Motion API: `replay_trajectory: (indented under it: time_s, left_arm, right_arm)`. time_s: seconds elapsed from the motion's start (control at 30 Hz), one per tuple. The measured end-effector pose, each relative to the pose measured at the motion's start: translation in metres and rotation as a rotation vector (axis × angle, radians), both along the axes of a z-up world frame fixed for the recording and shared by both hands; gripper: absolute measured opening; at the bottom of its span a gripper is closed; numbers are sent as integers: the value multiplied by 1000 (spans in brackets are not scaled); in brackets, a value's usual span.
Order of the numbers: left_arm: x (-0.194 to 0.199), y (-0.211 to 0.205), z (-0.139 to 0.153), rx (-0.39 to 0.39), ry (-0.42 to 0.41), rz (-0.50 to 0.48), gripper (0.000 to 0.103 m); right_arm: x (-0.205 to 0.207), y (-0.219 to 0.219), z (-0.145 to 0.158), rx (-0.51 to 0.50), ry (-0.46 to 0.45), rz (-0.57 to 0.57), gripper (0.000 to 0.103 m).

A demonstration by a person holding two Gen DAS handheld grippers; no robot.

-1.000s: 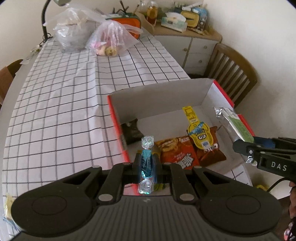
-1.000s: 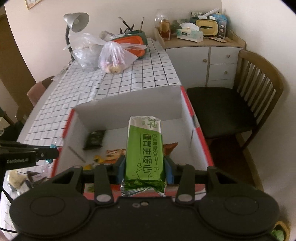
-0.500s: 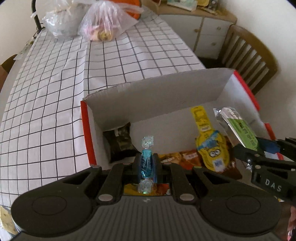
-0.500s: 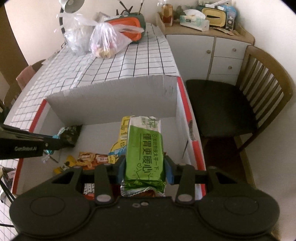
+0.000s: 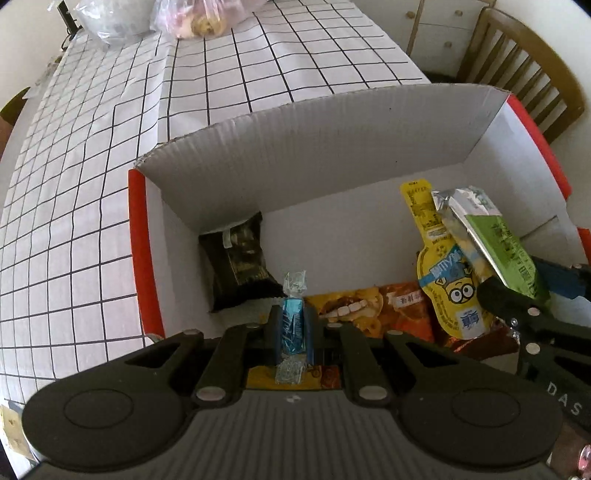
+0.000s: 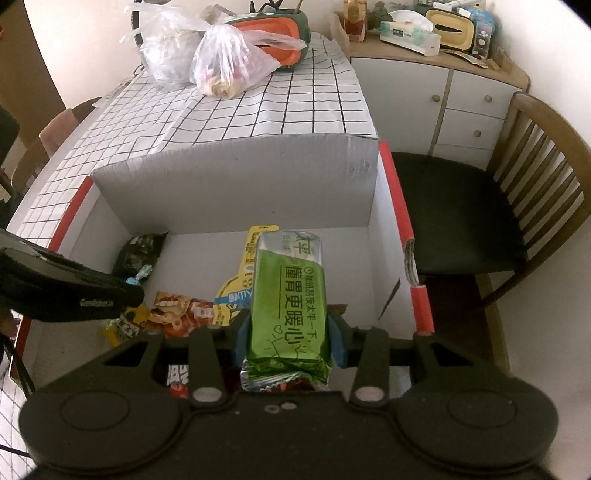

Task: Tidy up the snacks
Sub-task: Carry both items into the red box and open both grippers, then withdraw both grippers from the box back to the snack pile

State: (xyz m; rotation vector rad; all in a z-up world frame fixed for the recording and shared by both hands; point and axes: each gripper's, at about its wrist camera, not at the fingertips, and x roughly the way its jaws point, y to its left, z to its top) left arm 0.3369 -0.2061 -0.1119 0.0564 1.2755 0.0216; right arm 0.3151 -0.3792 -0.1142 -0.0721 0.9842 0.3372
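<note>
A white cardboard box with red edges (image 5: 295, 155) (image 6: 236, 192) sits on the checked tablecloth. Inside lie a black packet (image 5: 240, 266) (image 6: 138, 251), an orange snack bag (image 5: 391, 306) (image 6: 177, 314) and a yellow minion pouch (image 5: 443, 273) (image 6: 240, 284). My left gripper (image 5: 293, 325) is shut on a blue wrapped candy (image 5: 293, 317) above the box's near left part. My right gripper (image 6: 290, 332) is shut on a green biscuit pack (image 6: 288, 306) (image 5: 491, 236) above the box's right part.
Two plastic bags (image 6: 207, 62) and an orange and green container (image 6: 273, 33) stand at the table's far end. A wooden chair (image 6: 491, 206) stands right of the table, a white cabinet (image 6: 436, 88) behind it. Small wrappers (image 5: 11, 428) lie left of the box.
Both grippers have moved forward and down over the box, each still holding its snack. The box fills more of both views.
</note>
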Motion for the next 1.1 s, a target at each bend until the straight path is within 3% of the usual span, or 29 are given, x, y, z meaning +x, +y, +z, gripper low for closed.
replay_trajectory:
  time_s: [0.23, 0.53, 0.83, 0.97, 1.1]
  left_arm:
    - [2, 0, -3, 3, 21, 20, 11]
    - [-11, 4, 14, -32, -17, 45, 12]
    - [-38, 4, 44, -77, -119, 52, 12]
    - [-52, 5, 58, -103, -168, 45, 12]
    - [-66, 8, 71, -119, -210, 37, 14]
  right_arm:
    - [-2, -2, 0, 11, 6, 12, 44]
    - [-11, -9, 8, 40, -3, 28, 48]
    - [-27, -14, 27, 91, -39, 45, 54]
    - [-37, -14, 39, 117, -59, 61, 65]
    - [-48, -10, 51, 139, -75, 82, 69]
